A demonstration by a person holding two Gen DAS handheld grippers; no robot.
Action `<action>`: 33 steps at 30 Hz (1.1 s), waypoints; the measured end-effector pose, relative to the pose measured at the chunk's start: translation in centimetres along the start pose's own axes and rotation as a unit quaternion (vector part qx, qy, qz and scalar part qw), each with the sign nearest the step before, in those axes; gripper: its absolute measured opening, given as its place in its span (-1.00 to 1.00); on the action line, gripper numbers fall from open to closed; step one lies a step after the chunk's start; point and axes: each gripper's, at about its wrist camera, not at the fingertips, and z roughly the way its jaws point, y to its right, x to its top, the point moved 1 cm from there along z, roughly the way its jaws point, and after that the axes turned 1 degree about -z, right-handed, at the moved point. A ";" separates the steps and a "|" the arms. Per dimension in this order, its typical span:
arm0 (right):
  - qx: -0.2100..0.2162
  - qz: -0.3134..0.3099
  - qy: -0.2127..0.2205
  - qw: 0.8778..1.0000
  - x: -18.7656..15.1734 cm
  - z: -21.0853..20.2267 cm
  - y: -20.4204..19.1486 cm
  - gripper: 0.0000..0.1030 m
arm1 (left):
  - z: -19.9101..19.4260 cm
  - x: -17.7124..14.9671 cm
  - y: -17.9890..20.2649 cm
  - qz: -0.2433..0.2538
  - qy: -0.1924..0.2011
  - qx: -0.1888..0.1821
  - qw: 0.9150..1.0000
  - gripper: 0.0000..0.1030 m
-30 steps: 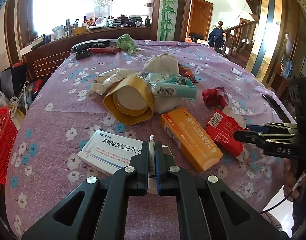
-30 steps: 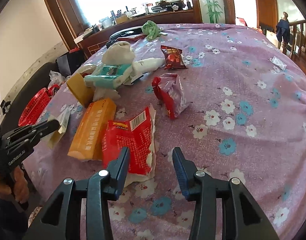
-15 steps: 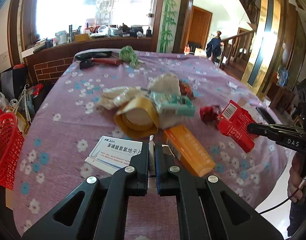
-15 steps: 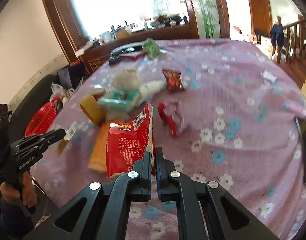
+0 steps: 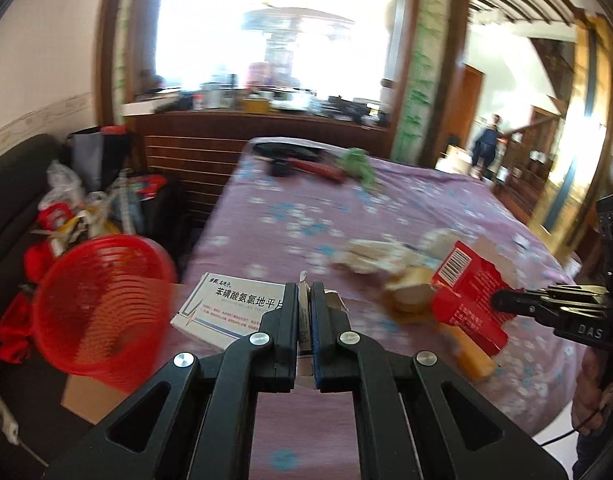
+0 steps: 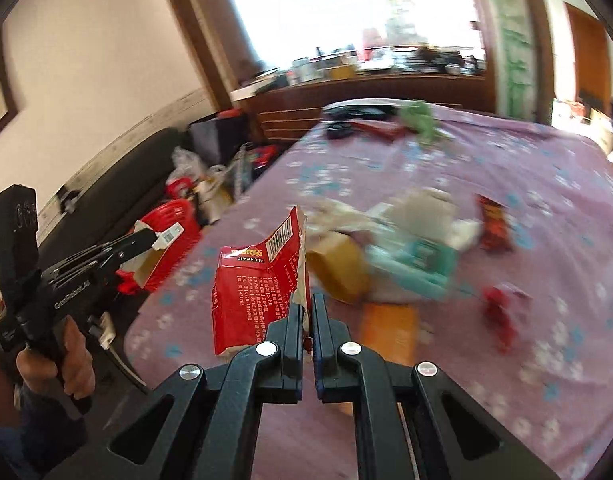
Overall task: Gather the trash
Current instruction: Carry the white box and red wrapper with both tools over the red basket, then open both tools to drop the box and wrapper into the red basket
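Note:
My left gripper (image 5: 305, 292) is shut on a white medicine box (image 5: 230, 306) with blue print, held off the table near its left edge; it also shows in the right wrist view (image 6: 162, 242). My right gripper (image 6: 306, 304) is shut on a torn red snack packet (image 6: 258, 284), lifted above the table; the packet also shows in the left wrist view (image 5: 466, 296). A red basket (image 5: 102, 300) stands on the floor left of the table. More trash lies on the purple flowered cloth: an orange box (image 6: 390, 330), a teal wipes pack (image 6: 418, 264), red wrappers (image 6: 494, 224).
A yellow tape roll (image 6: 338, 264) and crumpled paper (image 6: 426, 208) lie mid-table. A green cloth (image 5: 358, 164) and dark tools (image 5: 290, 150) sit at the far end. Bags and clutter (image 5: 86, 204) stand by the dark sofa (image 6: 106, 184) on the left.
Both grippers have lifted and swung left with their loads. The red basket has come into fuller view. A second ago the right gripper was open over the red packet; it shut on it.

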 end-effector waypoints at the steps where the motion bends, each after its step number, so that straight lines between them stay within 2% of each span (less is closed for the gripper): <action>1: 0.006 -0.007 -0.005 1.000 0.5 0.9 -1.2 -0.90 | -0.1 0.2 -1.4 -0.006 0.001 0.009 1.000 -0.90; 7: 0.037 -0.057 -0.021 0.997 4.4 6.3 -8.6 -0.90 | 0.5 0.8 -9.7 -0.043 -0.003 0.064 0.997 -0.90; 12: 0.055 -0.081 -0.041 0.994 7.5 12.2 -13.6 -0.90 | 1.6 1.2 -16.1 -0.079 -0.012 0.090 0.993 -0.90; 15: 0.065 -0.095 -0.057 0.992 8.8 15.9 -16.4 -0.88 | 2.2 1.2 -18.6 -0.092 -0.015 0.097 0.991 -0.88; 16: 0.065 -0.099 -0.059 0.991 9.0 16.8 -17.1 -0.88 | 2.6 1.3 -19.2 -0.094 -0.017 0.102 0.990 -0.83; 17: 0.066 -0.102 -0.061 0.991 9.4 17.8 -17.7 -0.85 | 2.8 1.3 -19.7 -0.097 -0.018 0.107 0.989 -0.49; 18: 0.065 -0.105 -0.060 0.991 9.7 18.6 -18.1 -0.78 | 2.9 1.3 -20.3 -0.101 -0.016 0.111 0.988 0.02; 19: 0.058 -0.107 -0.055 0.991 9.9 18.9 -18.3 -0.45 | 2.8 1.2 -20.6 -0.105 -0.009 0.115 0.988 0.22; 20: 0.049 -0.107 -0.049 0.992 10.0 19.0 -18.2 -0.01 | 2.6 1.2 -20.8 -0.106 -0.001 0.117 0.987 0.32; 22: 0.049 -0.102 -0.033 0.993 10.0 18.5 -17.7 0.33 | 2.1 1.1 -20.7 -0.099 0.010 0.119 0.988 0.32; 25: 0.027 -0.105 -0.023 0.994 9.9 17.1 -16.7 0.37 | 1.4 0.8 -19.7 -0.092 0.022 0.109 0.990 0.32; 27: 0.004 -0.106 -0.007 0.994 9.6 15.5 -15.6 0.53 | 1.3 0.7 -18.6 -0.081 0.028 0.097 0.992 0.32; 29: -0.020 -0.109 0.010 0.994 9.1 13.9 -14.8 0.78 | 1.3 0.7 -16.8 -0.066 0.038 0.081 0.994 0.35; 33: -0.039 -0.095 0.026 0.994 8.1 11.2 -11.9 0.82 | 2.2 1.1 -13.5 -0.048 0.041 0.031 0.998 0.37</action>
